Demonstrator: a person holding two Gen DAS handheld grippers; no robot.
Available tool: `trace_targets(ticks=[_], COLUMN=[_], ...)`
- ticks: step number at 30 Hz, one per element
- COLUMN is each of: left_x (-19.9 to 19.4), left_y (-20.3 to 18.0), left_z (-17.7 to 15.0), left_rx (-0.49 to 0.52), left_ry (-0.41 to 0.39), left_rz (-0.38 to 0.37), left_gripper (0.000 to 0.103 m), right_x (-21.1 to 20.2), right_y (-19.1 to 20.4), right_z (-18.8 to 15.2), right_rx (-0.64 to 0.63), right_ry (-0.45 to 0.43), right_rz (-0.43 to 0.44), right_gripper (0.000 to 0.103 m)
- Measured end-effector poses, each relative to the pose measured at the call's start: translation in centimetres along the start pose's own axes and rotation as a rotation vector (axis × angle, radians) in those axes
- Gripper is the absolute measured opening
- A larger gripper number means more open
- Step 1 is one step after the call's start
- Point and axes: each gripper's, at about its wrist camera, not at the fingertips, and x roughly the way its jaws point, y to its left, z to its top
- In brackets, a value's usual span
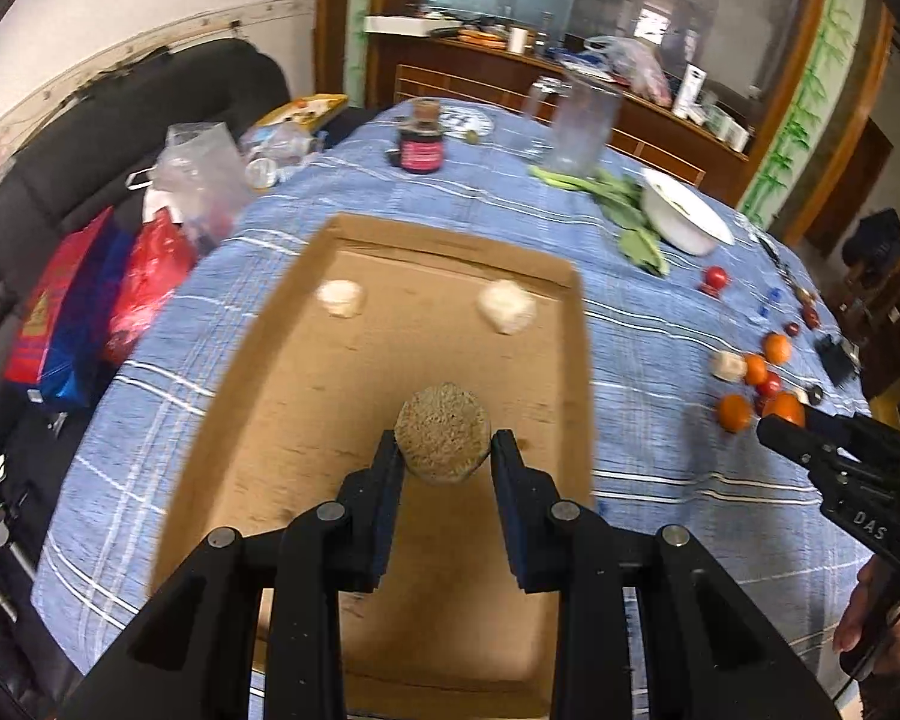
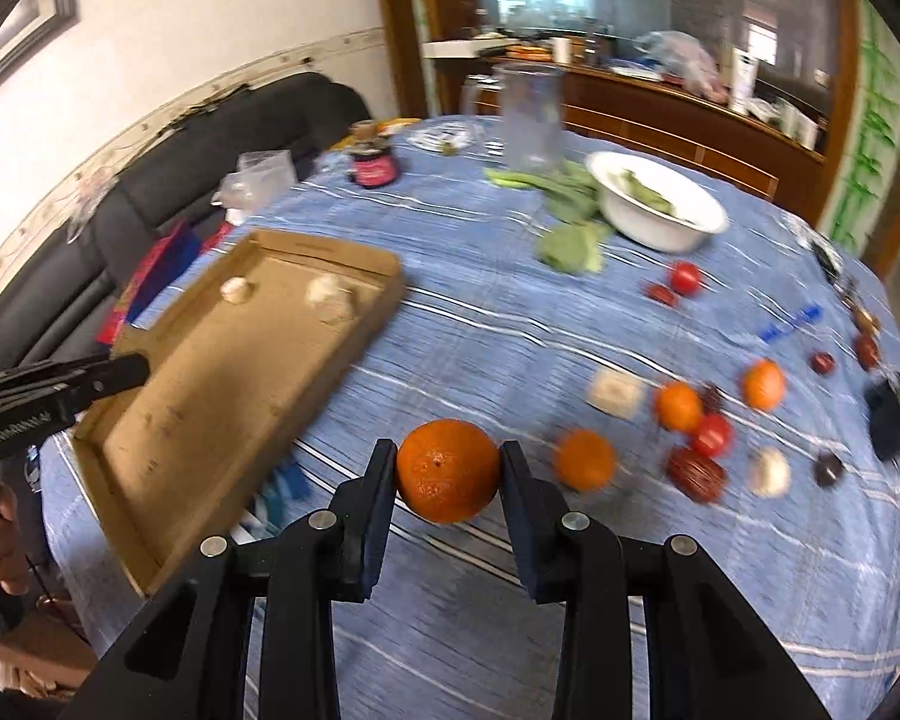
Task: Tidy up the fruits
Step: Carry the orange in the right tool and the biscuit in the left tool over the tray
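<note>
Two grippers at work, each loaded. Left gripper [image 1: 443, 450] clamped on a tan, grainy round cake [image 1: 443, 432], held above the near half of the cardboard tray [image 1: 282, 420]. Right gripper [image 2: 447, 468] clenched on an orange [image 2: 448, 470], both pads pressed to its sides, held over the blue plaid tablecloth [image 2: 510, 324], with the tray at 10 o'clock from it.

Beyond the held cake, toward 12 o'clock on the tray floor, two pale lumps: one at 11 [image 1: 341, 298], one at 1 [image 1: 506, 306], well apart.

At 3 o'clock from the held orange, loose on the cloth: second orange [image 2: 585, 459], dark red fruit [image 2: 696, 474], small tomato [image 2: 713, 435], pale block [image 2: 615, 393], two more oranges [image 2: 678, 405] [image 2: 763, 384].

Farther, toward 1 o'clock: another tomato [image 2: 685, 277], leafy greens [image 2: 570, 243], white bowl [image 2: 678, 228]. Farthest, at 12: clear jar [image 2: 531, 120]; at 11, dark lidded jar [image 2: 373, 163].
</note>
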Motion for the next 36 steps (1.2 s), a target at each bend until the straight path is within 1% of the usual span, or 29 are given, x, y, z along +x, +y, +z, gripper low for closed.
trace_targets(ticks=[5,10,14,17,20,27,36], left_x=[0.9,2.5,4.2,5.5,6.7,8.9,10.3], left_y=[3.0,5.5,6.4,6.5,6.5,6.6,7.2], left_z=[0.6,1.3,2.1,2.6,3.0,3.7,3.6], left_rx=[-0.03,-0.054,-0.063,-0.046,-0.034,-0.022,-0.036], left_ry=[0.008,0.023,0.042,0.056,0.068,0.089,0.138], left_rz=[0.035,0.069,0.083,0.092,0.094,0.101,0.091], left_gripper=[0.029,0.029,0.029,0.029,0.029,0.029,0.029], right_x=[1.7,4.4,7.1,9.5,11.5,14.1,15.5], right_y=[3.7,6.6,8.3,9.4,9.9,10.5,10.8], right_z=[2.2,4.2,5.3,5.8,6.2,6.2,5.9], right_rx=[-0.058,-0.092,-0.12,-0.142,-0.142,-0.157,-0.17], right_ry=[-0.008,0.0,0.022,0.049,0.07,0.11,0.133], right_rz=[0.041,0.078,0.083,0.072,0.071,0.068,0.067], right_gripper=[0.037,0.037,0.037,0.037,0.037,0.037,0.037])
